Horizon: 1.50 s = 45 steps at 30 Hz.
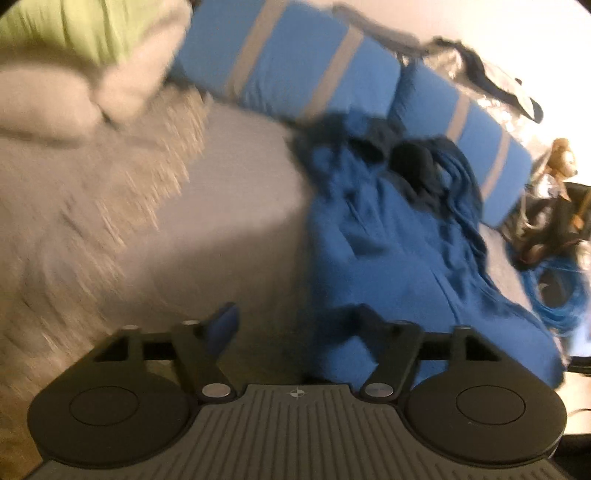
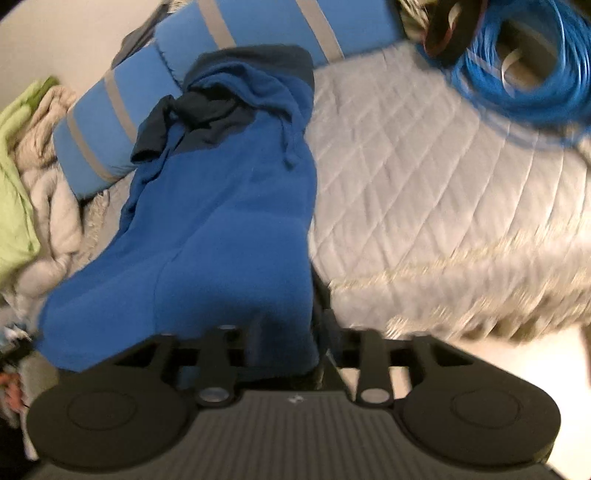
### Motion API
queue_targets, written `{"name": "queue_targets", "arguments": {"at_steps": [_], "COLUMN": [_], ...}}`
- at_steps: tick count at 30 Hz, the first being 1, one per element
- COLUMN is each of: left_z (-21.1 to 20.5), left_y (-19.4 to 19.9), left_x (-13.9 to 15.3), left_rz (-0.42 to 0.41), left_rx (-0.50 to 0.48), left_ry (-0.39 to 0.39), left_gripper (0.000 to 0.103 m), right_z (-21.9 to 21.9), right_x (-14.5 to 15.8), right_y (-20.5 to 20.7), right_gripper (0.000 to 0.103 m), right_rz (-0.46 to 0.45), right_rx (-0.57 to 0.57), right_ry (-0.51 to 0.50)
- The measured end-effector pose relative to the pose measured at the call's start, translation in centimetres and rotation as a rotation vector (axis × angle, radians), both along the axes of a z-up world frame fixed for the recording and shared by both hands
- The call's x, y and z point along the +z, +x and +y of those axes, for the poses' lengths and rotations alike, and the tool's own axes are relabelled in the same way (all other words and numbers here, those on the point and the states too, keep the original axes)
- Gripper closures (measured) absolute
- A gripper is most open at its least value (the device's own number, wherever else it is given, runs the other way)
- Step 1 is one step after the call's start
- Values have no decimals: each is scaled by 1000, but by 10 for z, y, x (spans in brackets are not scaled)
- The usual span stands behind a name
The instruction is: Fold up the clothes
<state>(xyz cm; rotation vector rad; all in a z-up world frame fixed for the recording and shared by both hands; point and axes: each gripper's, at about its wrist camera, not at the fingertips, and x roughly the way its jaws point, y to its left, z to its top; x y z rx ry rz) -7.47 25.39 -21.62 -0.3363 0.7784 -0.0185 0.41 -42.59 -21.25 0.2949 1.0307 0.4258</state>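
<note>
Blue hoodie (image 2: 229, 221) drapes toward striped pillows (image 2: 258, 26); cable coil (image 2: 524, 70) lies apart.

Looks like I'm in someone's bedroom: a quilted mattress (image 2: 424, 177), with blue striped pillows (image 1: 288, 62) along its far edge and rumpled bedding (image 2: 48, 206) beside them.

From each wrist we look low along the jaws across the bed (image 2: 424, 177); both views share the blue garment (image 1: 388, 236) and striped pillows (image 2: 258, 26).
</note>
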Motion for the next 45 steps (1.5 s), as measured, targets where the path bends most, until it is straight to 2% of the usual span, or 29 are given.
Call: {"name": "queue_targets", "arguments": {"at_steps": [1, 4, 8, 10, 18, 27, 34, 38, 41, 45], "left_z": [-1, -4, -16, -23, -46, -75, -61, -53, -47, -40], "left_y": [1, 4, 15, 22, 48, 65, 81, 91, 98, 127], "left_x": [8, 31, 65, 83, 155, 236, 281, 307, 327, 332], "left_rz": [-14, -54, -103, -124, -197, -286, -313, -327, -338, -255], "left_rx": [9, 32, -10, -25, -121, -237, -232, -228, -225, -198], "left_ry": [22, 87, 112, 148, 185, 232, 163, 124, 94, 89], "left_gripper": [27, 25, 21, 17, 13, 12, 12, 11, 7, 7], "right_z": [-1, -2, 8, 16, 42, 51, 42, 31, 24, 24], "right_x": [7, 29, 63, 80, 156, 264, 317, 348, 368, 382], "right_y": [1, 6, 18, 24, 52, 76, 96, 105, 114, 139], "right_gripper": [21, 12, 3, 1, 0, 0, 0, 0, 0, 0], "right_rz": [-23, -75, -150, -189, -297, -397, -426, -460, -491, -465], "right_rx": [2, 10, 37, 61, 136, 160, 135, 135, 113, 97], "right_ry": [-6, -10, -53, -83, -102, -107, -90, -39, -2, -10]}}
